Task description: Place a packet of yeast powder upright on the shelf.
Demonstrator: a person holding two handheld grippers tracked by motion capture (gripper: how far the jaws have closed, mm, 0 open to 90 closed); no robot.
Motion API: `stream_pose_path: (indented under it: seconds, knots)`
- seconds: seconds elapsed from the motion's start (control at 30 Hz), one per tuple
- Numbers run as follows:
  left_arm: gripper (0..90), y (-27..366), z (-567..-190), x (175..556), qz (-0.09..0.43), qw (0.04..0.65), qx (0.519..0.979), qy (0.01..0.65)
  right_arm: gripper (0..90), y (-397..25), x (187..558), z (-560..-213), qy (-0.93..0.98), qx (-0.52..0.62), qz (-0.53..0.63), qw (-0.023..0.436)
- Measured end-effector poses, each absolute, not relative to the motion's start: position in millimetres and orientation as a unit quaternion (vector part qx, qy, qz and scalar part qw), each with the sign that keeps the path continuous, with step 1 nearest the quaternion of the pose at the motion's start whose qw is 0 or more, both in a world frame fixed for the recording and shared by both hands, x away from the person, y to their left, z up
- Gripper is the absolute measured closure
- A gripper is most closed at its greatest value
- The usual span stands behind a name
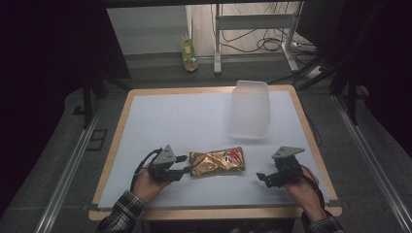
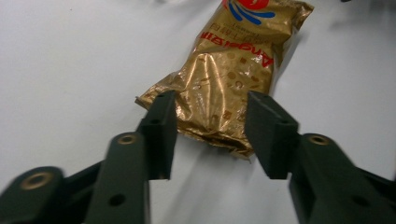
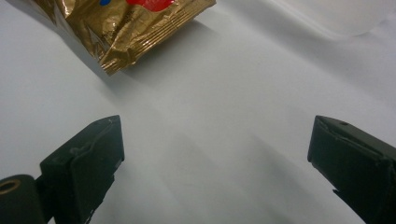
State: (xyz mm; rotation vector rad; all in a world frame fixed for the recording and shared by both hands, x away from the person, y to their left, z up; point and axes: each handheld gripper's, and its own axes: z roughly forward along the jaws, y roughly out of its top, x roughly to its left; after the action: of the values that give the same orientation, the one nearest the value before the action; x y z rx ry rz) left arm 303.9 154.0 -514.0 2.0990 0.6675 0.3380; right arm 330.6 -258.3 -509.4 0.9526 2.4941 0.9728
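Observation:
A crinkled gold snack bag (image 1: 216, 161) with a red and blue logo lies flat on the white mat, near the front middle. My left gripper (image 1: 185, 164) is at the bag's left end and is open. In the left gripper view the gripper (image 2: 210, 112) has one black jaw on each side of the bag's (image 2: 233, 56) near sealed end, with no visible squeeze on it. My right gripper (image 1: 262, 178) rests open on the mat to the right of the bag, apart from it. In the right gripper view the wide-open gripper (image 3: 215, 140) holds nothing, and a bag corner (image 3: 130, 23) lies ahead at upper left.
A translucent plastic container (image 1: 250, 109) sits upside down at the back right of the mat (image 1: 170, 121); its edge (image 3: 345, 14) is ahead of the right gripper. The table has a wooden rim (image 1: 116, 141). Beyond the table stand a bottle (image 1: 188, 53), metal legs and cables.

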Motion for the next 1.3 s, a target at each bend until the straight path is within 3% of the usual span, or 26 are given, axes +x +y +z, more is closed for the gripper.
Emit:
stream_pose_path:
  seconds: [0.23, 0.4, 0.83, 1.3]
  knots:
    - [80.6, 143.8, -515.8, 311.0, 0.112, 0.440, 0.849, 0.271, 4.1, -253.0, 328.1, -508.7, 0.869, 0.318, 0.345, 0.160]
    - [89.2, 134.3, -519.0, 316.2, 0.111, 0.437, 0.853, 0.262, 3.4, -249.5, 327.6, -509.5, 0.871, 0.314, 0.340, 0.161]
    - [89.6, 125.8, -533.2, 325.3, 0.086, 0.433, 0.854, 0.277, 3.4, -248.3, 331.2, -513.0, 0.869, 0.357, 0.326, 0.109]
    - [89.9, 127.6, -535.1, 314.9, 0.109, 0.409, 0.860, 0.285, 13.0, -243.1, 328.6, -499.1, 0.872, 0.352, 0.331, 0.074]
